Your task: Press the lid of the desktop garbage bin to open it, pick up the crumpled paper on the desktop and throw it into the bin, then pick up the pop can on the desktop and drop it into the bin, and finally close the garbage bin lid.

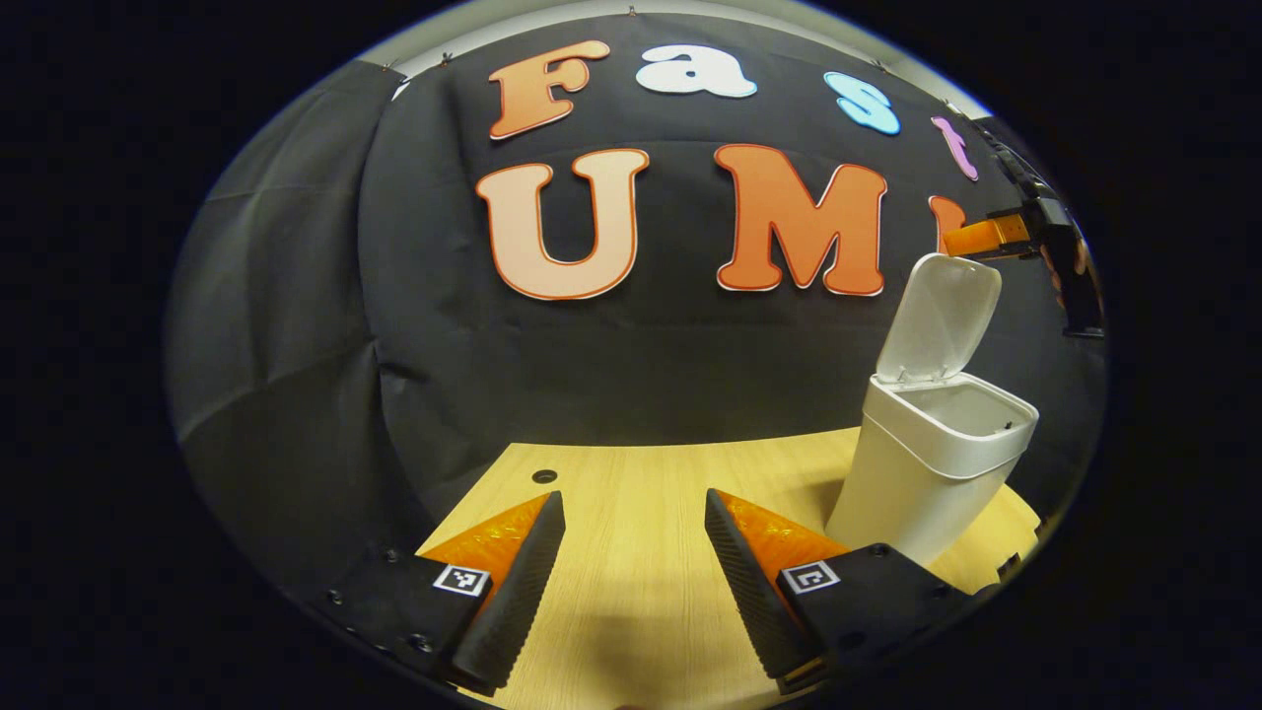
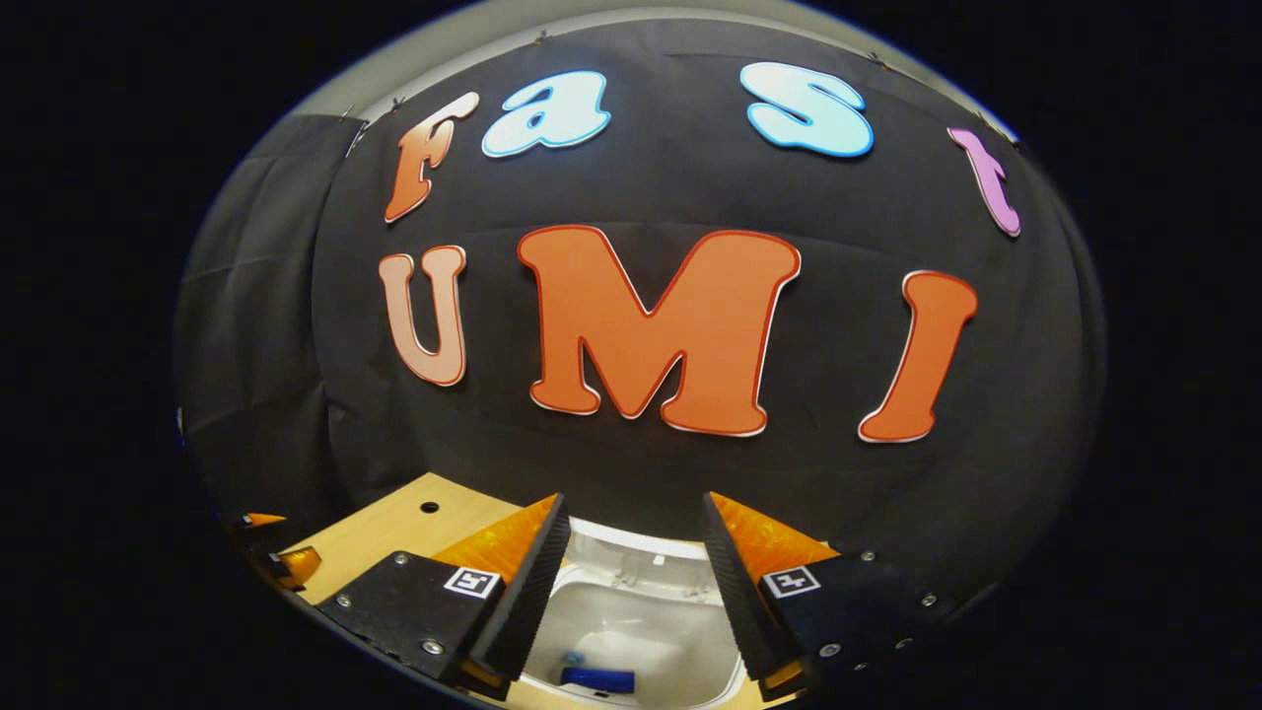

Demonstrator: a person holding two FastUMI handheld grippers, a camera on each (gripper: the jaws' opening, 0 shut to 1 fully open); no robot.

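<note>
The white desktop bin (image 1: 932, 463) stands on the wooden table (image 1: 631, 592) at the right, its lid (image 1: 942, 316) tipped up and open. My left gripper (image 1: 633, 498) is open and empty, low over the table to the left of the bin. My right gripper (image 1: 986, 237) hovers just above the raised lid's top edge. In the right gripper view, that gripper (image 2: 633, 503) is open with nothing between its fingers, looking down into the bin (image 2: 631, 611). A blue pop can (image 2: 596, 678) lies at the bin's bottom. I cannot make out the crumpled paper.
A small round hole (image 1: 544, 476) marks the table's far left part. The black cloth wall rises right behind the table and the bin. The left gripper (image 2: 276, 567) appears at the far left of the right gripper view.
</note>
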